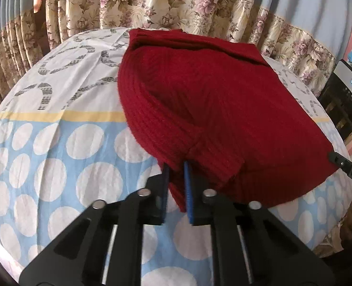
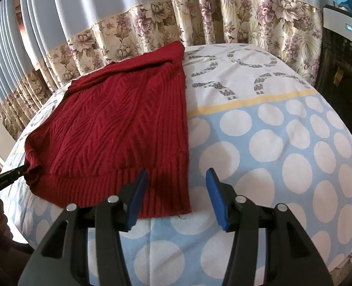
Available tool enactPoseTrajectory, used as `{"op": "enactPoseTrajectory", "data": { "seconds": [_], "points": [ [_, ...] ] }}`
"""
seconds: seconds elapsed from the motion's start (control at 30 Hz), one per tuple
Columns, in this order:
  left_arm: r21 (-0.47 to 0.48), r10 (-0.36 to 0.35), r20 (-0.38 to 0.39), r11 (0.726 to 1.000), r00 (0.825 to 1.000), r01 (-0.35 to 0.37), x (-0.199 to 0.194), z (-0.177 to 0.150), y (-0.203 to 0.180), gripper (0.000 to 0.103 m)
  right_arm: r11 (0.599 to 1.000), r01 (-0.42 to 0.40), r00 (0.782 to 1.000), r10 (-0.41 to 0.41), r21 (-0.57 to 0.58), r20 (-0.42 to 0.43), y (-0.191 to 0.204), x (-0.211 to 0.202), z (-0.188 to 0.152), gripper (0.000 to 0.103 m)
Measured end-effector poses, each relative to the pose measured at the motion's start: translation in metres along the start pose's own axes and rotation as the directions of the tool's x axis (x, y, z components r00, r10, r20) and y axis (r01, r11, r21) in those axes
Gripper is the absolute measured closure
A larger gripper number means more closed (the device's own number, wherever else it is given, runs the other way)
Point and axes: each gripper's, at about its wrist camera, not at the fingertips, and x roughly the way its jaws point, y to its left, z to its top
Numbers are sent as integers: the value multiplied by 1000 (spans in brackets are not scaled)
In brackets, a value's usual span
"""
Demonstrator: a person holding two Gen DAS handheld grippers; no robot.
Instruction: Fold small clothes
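A: Status?
B: Red sweater [image 2: 118, 128] lies on the bed [image 2: 283, 143]. Left gripper [image 1: 176, 166] clamps its hem corner; right gripper [image 2: 176, 178] gapes, holding nothing.
A: Step?
B: Folding underway, I judge. Next: the right takes the near hem.

The sweater [image 2: 118, 128] is dark red, with zigzag lines knitted in and straight ribs along its bottom edge. The bed sheet [image 2: 283, 143] is light blue with big white dots. At 12 o'clock it turns white with grey rings, past a thin yellow stripe. The curtain [image 2: 104, 7] is pale blue with a band of pink flowers. Both grippers are black with blue pads [image 2: 215, 197].
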Motion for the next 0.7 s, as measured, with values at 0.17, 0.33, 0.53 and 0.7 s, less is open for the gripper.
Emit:
{"op": "enactPoseTrajectory", "data": {
  "seconds": [0.17, 0.33, 0.53, 0.7],
  "points": [
    [-12, 31, 23, 999, 999, -31, -14, 1, 13, 97, 1000, -12, 1000, 12, 9, -7, -4, -3, -2, 52],
    [-27, 128, 40, 992, 991, -127, -23, 5, 32, 97, 999, -5, 1000, 6, 38, -6, -12, -2, -3, 52],
    [-53, 168, 11, 985, 986, -167, -18, 3, 50, 97, 994, 69, 996, -74, 83, 51, -23, -9, 3, 52],
    [-48, 152, 8, 987, 988, -151, -15, 5, 49, 97, 999, 6, 1000, -5, 49, -3, -17, 1, 3, 52]
  ]
}}
